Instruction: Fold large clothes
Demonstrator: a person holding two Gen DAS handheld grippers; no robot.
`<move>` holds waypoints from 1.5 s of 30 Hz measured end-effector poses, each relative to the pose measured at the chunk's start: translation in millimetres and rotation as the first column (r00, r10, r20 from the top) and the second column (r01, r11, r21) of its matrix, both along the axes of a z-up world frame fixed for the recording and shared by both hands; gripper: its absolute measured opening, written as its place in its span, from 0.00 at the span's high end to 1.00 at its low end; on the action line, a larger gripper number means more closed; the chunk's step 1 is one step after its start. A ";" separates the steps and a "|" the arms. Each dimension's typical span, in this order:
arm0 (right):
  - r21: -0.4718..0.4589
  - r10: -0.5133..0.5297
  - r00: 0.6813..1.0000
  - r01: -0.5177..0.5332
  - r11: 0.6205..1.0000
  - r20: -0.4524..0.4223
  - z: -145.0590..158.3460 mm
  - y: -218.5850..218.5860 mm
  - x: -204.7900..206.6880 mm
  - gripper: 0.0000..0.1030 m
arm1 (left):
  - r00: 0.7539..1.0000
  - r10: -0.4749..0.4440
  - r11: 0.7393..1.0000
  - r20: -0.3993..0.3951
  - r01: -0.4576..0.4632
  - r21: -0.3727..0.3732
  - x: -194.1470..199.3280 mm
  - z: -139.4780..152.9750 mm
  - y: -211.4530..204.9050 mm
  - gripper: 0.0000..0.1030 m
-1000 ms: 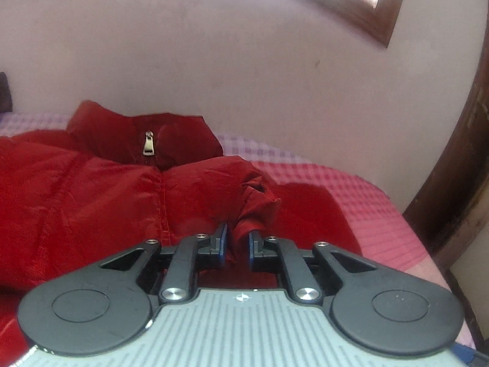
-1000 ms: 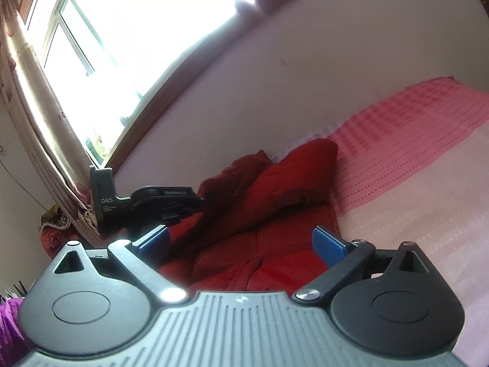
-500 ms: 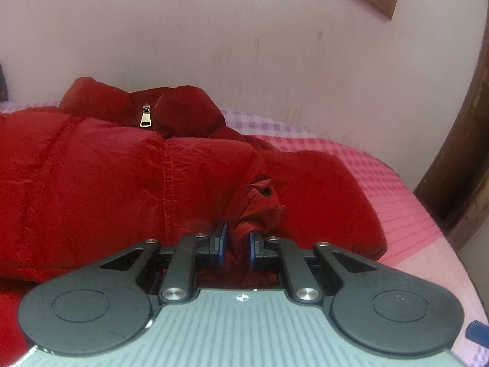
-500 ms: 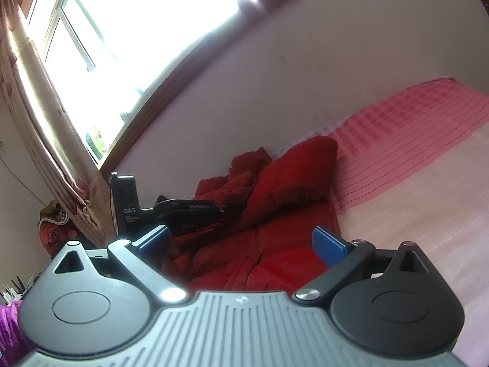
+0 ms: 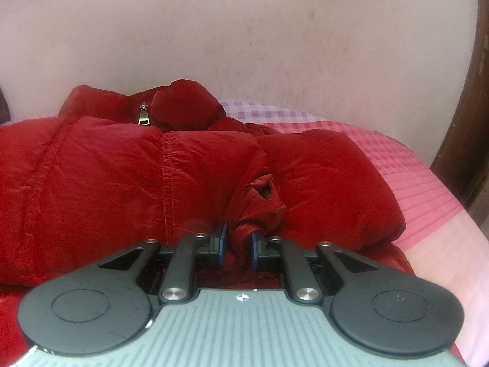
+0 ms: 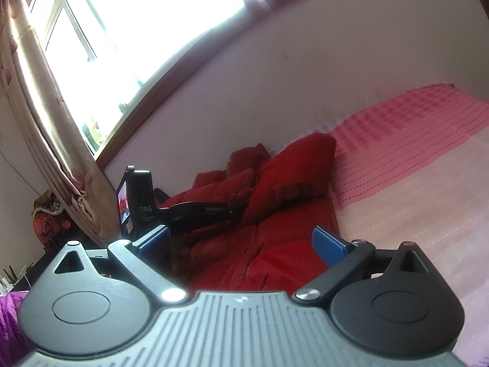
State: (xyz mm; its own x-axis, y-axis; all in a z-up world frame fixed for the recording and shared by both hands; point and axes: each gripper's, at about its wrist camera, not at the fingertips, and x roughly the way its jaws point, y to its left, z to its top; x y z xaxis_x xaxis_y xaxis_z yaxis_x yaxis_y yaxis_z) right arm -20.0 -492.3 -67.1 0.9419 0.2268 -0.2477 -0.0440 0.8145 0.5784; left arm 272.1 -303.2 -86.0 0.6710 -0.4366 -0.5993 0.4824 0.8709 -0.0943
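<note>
Since a second ago your left gripper (image 5: 237, 249) has come down toward the bed (image 5: 428, 202), and its view has tipped with it: the window frame that filled the top right corner then is now only a sliver, and the red jacket (image 5: 122, 183) fills far more of the lower picture. The folded sleeve that hung bunched above the jaws earlier now lies lower, draped across the body of the jacket, with the zipper pull (image 5: 143, 115) and collar showing beyond it near the wall. Seen from your right wrist, the left gripper (image 6: 232, 211) has sunk from in front of the curtain (image 6: 61, 153) to lie low against the jacket (image 6: 275, 244).

Your left jaws stand only a narrow gap apart and are easing open at this moment. A crumpled bunch of the jacket's sleeve cuff (image 5: 259, 202) sits between the blue pads and fills the gap, pinched from both sides.

Your right gripper (image 6: 241, 244) has hardly shifted. Its jaws are spread wide with nothing between them; they hover above the near edge of the jacket, which lies spread on the pink checked bed by the wall below the window (image 6: 137, 30).
</note>
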 end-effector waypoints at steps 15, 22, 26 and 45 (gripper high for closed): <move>-0.061 -0.025 0.999 0.027 0.998 0.033 22.3 6.2 -22.8 0.03 | 0.997 -0.032 0.996 0.074 0.039 -0.083 -42.0 40.0 19.3 0.08; -0.211 0.028 0.997 -0.013 0.977 0.067 49.1 27.4 -0.1 0.12 | 0.995 0.064 0.987 0.079 -0.051 -0.150 -53.5 65.5 92.3 0.17; -0.321 0.097 0.995 -0.087 0.943 0.016 60.7 47.3 49.5 0.47 | 0.981 0.168 0.982 0.094 -0.157 -0.108 -38.7 72.2 140.2 0.40; -0.439 0.065 0.961 -0.181 0.880 -0.267 14.4 91.3 289.9 0.60 | 0.926 0.372 0.927 0.062 -0.367 -0.083 86.7 47.7 194.5 0.55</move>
State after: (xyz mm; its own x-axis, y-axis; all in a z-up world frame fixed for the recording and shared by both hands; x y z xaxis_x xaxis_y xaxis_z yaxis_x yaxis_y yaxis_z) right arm 270.0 -401.0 -52.6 0.8133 0.1444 -0.5637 -0.0705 0.9860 0.1509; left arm 358.9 -108.7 -38.3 0.8342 -0.1873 -0.5187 0.1357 0.9814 -0.1360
